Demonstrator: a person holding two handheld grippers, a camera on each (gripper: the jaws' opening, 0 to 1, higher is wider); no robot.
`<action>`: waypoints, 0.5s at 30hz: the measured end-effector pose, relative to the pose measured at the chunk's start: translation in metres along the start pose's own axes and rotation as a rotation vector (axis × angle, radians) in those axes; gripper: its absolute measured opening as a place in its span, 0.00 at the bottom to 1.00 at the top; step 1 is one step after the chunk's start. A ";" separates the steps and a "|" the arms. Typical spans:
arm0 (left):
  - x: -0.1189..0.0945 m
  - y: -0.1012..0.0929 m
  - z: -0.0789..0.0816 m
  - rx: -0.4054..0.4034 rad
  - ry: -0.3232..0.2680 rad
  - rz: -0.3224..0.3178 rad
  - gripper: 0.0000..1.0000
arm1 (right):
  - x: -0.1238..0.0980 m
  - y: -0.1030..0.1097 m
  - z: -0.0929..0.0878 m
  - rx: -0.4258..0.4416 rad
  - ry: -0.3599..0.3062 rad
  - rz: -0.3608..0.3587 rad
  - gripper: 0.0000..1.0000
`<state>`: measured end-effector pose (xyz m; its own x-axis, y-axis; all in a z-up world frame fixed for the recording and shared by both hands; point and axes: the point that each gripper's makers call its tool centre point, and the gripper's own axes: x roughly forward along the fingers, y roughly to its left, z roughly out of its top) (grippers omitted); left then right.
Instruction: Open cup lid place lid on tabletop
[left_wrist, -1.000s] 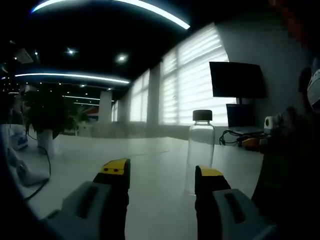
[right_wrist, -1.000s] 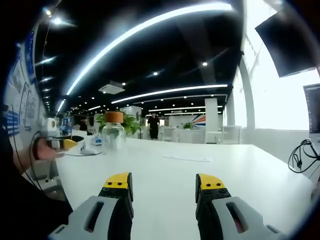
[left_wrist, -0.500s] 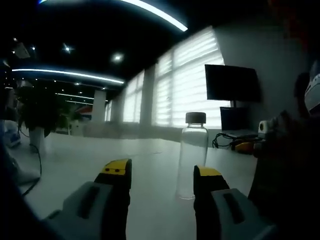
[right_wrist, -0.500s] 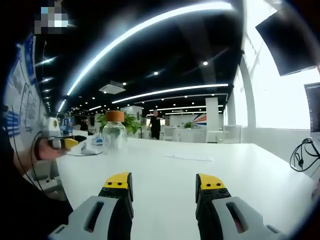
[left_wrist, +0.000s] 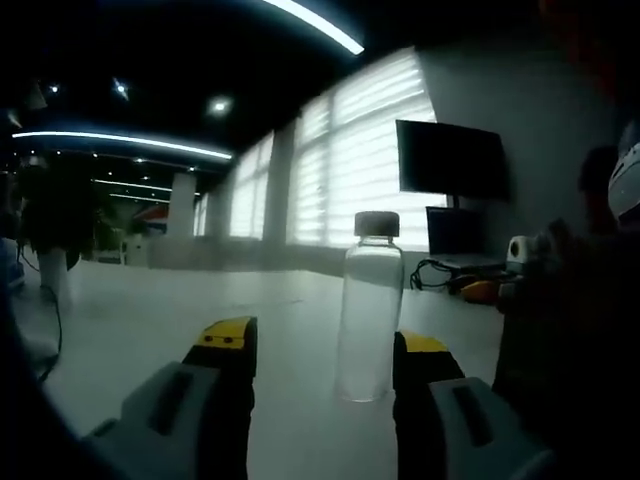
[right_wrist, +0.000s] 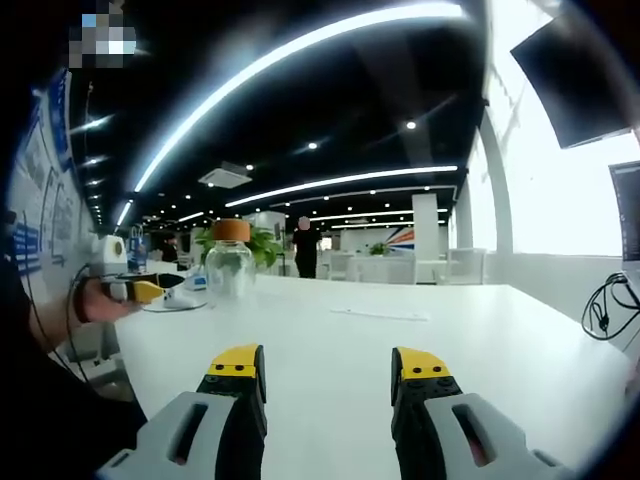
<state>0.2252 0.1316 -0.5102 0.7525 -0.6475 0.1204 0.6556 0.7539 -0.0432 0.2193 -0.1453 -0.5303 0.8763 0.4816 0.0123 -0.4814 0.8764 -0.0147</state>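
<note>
- The clear glass bottle with a brown round lid (left_wrist: 368, 305) is standing upright on the white desk (left_wrist: 150, 320), just ahead of the left tongs (left_wrist: 322, 345), whose jaws are gaping apart, likely to steady it.
- The right tongs (right_wrist: 327, 365) are likewise gaping empty, the bottle far ahead to their left.

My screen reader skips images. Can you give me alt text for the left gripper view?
A clear cup with its lid on stands upright on a white tabletop, ahead of the open left claw. Bright blinds and a dark monitor lie behind.

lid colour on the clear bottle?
Orange-brown lid on the bottle, best in the right gripper view; the left gripper view is backlit.
</note>
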 end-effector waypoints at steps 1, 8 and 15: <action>0.002 0.000 0.000 -0.002 -0.002 -0.001 0.50 | 0.000 0.000 0.000 -0.001 0.000 0.000 0.45; 0.018 -0.007 -0.001 -0.008 0.004 -0.046 0.50 | 0.000 0.000 0.000 0.003 0.000 0.001 0.45; 0.043 -0.016 -0.003 -0.040 -0.004 -0.086 0.48 | 0.002 0.003 -0.003 0.003 0.007 0.009 0.45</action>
<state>0.2468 0.0913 -0.5077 0.6930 -0.7092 0.1294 0.7199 0.6903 -0.0724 0.2199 -0.1417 -0.5331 0.8721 0.4894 0.0057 -0.4893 0.8721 -0.0116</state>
